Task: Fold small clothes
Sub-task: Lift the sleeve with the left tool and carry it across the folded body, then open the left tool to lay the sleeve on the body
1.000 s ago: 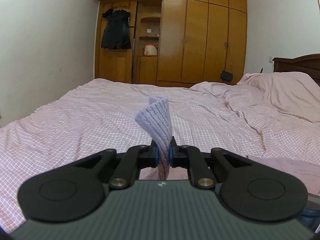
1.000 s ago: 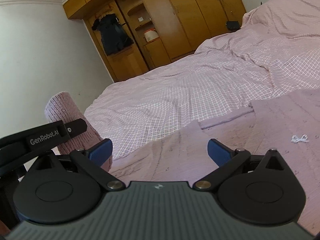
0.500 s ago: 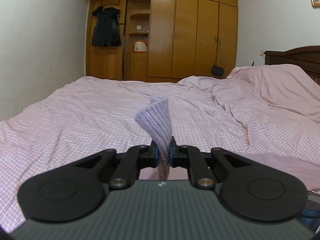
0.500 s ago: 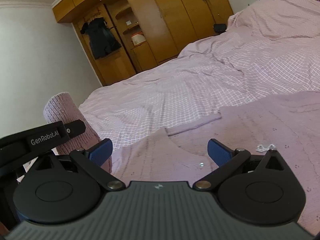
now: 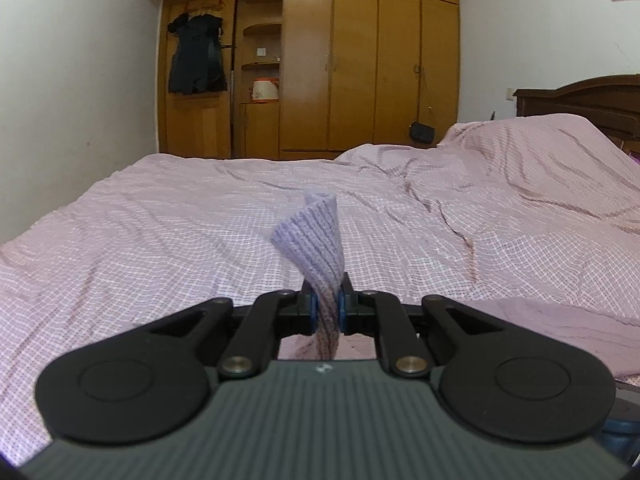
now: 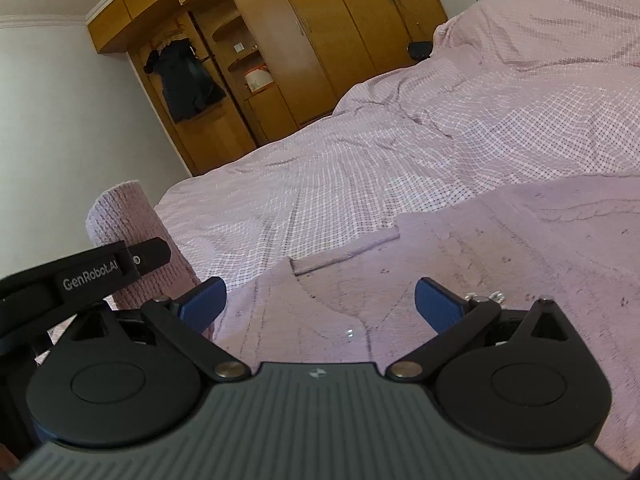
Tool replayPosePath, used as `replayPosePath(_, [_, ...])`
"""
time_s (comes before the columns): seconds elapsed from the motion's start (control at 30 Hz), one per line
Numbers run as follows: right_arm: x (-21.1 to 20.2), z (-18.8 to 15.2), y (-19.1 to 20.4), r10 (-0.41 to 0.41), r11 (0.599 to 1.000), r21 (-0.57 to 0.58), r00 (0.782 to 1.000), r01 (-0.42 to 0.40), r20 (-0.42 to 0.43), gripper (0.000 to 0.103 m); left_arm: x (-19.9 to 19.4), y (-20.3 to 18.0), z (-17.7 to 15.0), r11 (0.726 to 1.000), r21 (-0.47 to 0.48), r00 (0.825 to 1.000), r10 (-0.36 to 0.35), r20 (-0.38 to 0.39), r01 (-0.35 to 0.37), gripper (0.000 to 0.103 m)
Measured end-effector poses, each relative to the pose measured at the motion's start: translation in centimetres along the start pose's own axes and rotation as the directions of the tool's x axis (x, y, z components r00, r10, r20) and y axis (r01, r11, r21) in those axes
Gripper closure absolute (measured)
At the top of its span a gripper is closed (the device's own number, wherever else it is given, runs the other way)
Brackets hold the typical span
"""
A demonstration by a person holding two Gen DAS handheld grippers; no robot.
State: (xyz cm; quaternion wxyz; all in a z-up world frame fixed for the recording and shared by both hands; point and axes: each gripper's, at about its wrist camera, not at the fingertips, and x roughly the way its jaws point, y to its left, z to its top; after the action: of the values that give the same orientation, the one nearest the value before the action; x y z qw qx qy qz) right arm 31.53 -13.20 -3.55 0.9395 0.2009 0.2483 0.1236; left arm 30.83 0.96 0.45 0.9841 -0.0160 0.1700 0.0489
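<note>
While the left gripper [image 5: 325, 308] stays clamped on a ribbed cuff [image 5: 316, 246] of the pink knit garment [image 6: 500, 280], holding it upright above the bed [image 5: 160, 240], the right gripper [image 6: 320, 304] hangs with its jaws spread wide and nothing between its blue pads [image 6: 204, 300]. Compared with a second ago, both views have advanced over the checked bedcover: the wardrobe [image 5: 360, 64] looms larger, and more of the garment, spread flat on the bed, lies beneath the right gripper.
</note>
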Motion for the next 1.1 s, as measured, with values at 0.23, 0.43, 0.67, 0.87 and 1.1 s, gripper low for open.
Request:
replayPosePath(0.23, [0.0,1.1,-3.8,-0.042,0.999,-0.004,0.999,0.042,0.001,0.000,1.5,-3.8,-0.7,0.998,0.019,0.999,-0.052,-0.015,0.052,0.092])
replayPosePath(0.43, [-0.3,1.8,-7.8,-0.086,0.996,0.035,0.996,0.086,0.002,0.000,2.8,-7.4,-1.4,0.996,-0.002,0.995,-0.092,-0.025,0.092,0.092])
replayPosePath(0.67, [-0.6,1.9,-11.8,-0.136,0.990,0.040,0.991,0.136,-0.003,0.000,4.0,-10.7,-2.8,0.992,-0.016,0.991,-0.127,-0.049,0.126,0.092])
replayPosePath(0.87, [-0.5,1.8,-14.6,-0.167,0.984,0.065,0.986,0.168,-0.015,0.000,4.9,-13.1,-3.6,0.989,-0.015,0.987,-0.149,-0.064,0.149,0.091])
replayPosePath(1.1, [-0.2,1.1,-17.7,-0.160,0.979,0.125,0.987,0.163,-0.034,0.000,5.0,-15.2,-5.5,0.996,-0.014,0.996,-0.089,0.006,0.089,0.065])
